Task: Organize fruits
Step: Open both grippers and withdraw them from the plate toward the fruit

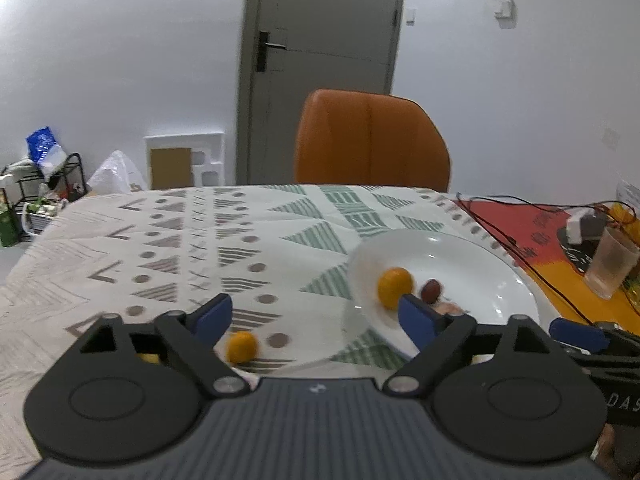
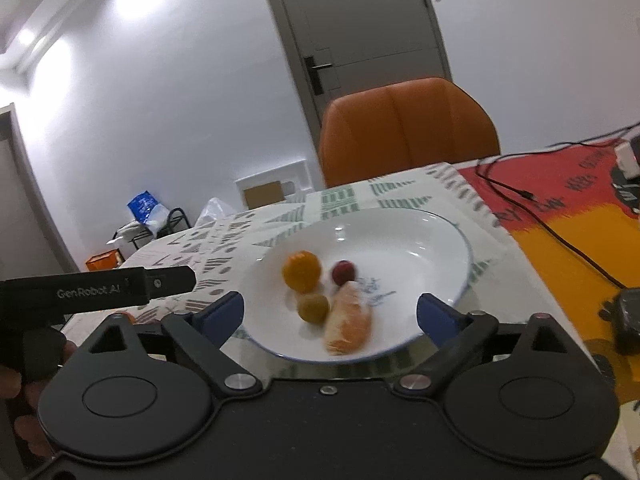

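Left wrist view, near to far: left gripper [image 1: 316,320] has its blue pads spread wide, nothing between them. A small orange fruit [image 1: 241,346] lies loose on the patterned tablecloth [image 1: 180,240], just beside the left pad at about 7 o'clock of the frame. A yellow scrap shows behind the left linkage; cannot tell what it is. At 3 o'clock sits the white plate [image 1: 480,256], with an orange [image 1: 395,287] and a dark red fruit [image 1: 431,290] on it.

Right wrist view: right gripper [image 2: 330,314] is also spread wide and empty, hanging over the plate's [image 2: 420,232] near rim. On the plate, from near: a peeled citrus piece [image 2: 347,325], a greenish-yellow fruit [image 2: 313,308] touching it, then the orange [image 2: 301,271] and red fruit [image 2: 343,272]. Farther off at 12 o'clock, an orange chair [image 2: 408,128] and a door [image 2: 360,28].

Risks, as judged: the loose fruit is round and close to the near table edge, so a glancing pad could roll it off. Both tools crowd the plate's near side; a swing could clip the rim or knock the tools together. Frames are blurred, so aim is uncertain.
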Demonstrator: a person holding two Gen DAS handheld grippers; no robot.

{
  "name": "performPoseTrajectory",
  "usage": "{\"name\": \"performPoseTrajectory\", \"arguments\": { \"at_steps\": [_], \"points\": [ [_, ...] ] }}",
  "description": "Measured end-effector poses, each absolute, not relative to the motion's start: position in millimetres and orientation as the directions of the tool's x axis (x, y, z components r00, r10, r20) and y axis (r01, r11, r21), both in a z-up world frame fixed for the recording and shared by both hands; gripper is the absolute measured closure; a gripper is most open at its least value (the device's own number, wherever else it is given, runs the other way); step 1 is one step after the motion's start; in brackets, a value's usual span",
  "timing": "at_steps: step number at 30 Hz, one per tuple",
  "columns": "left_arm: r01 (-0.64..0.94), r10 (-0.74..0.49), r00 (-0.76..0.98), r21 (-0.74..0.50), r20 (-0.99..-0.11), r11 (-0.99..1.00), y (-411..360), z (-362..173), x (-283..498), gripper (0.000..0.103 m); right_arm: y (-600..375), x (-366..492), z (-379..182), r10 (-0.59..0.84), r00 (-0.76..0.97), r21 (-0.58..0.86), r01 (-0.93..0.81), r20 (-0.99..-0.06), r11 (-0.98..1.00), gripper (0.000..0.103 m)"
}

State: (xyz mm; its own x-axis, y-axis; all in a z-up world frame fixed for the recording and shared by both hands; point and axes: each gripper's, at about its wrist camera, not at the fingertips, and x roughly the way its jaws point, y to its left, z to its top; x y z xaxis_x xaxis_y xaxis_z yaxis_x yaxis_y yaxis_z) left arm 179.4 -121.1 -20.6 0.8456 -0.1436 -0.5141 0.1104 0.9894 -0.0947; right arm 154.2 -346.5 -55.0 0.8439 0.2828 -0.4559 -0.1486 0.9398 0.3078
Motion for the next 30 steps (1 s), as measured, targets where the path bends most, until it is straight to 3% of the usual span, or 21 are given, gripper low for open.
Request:
{"name": "performPoseTrajectory", "arguments": {
  "at_steps": [22, 30],
  "points": [
    [-0.071, 0.007, 0.836, -0.096, -0.549, 0.993, -37, -25, 161, 0.011, -282, 157, -47, 0.386, 0.796, 0.286, -0.278, -0.466, 0.917, 0.006],
    [-0.083, -0.007, 0.824, -0.133, -0.567, 0.988, -19, -36, 150, 0.011, -262, 158, -50, 0.421, 0.770, 0.278, -0.321, -0.479, 0.905, 0.007]
  ]
}}
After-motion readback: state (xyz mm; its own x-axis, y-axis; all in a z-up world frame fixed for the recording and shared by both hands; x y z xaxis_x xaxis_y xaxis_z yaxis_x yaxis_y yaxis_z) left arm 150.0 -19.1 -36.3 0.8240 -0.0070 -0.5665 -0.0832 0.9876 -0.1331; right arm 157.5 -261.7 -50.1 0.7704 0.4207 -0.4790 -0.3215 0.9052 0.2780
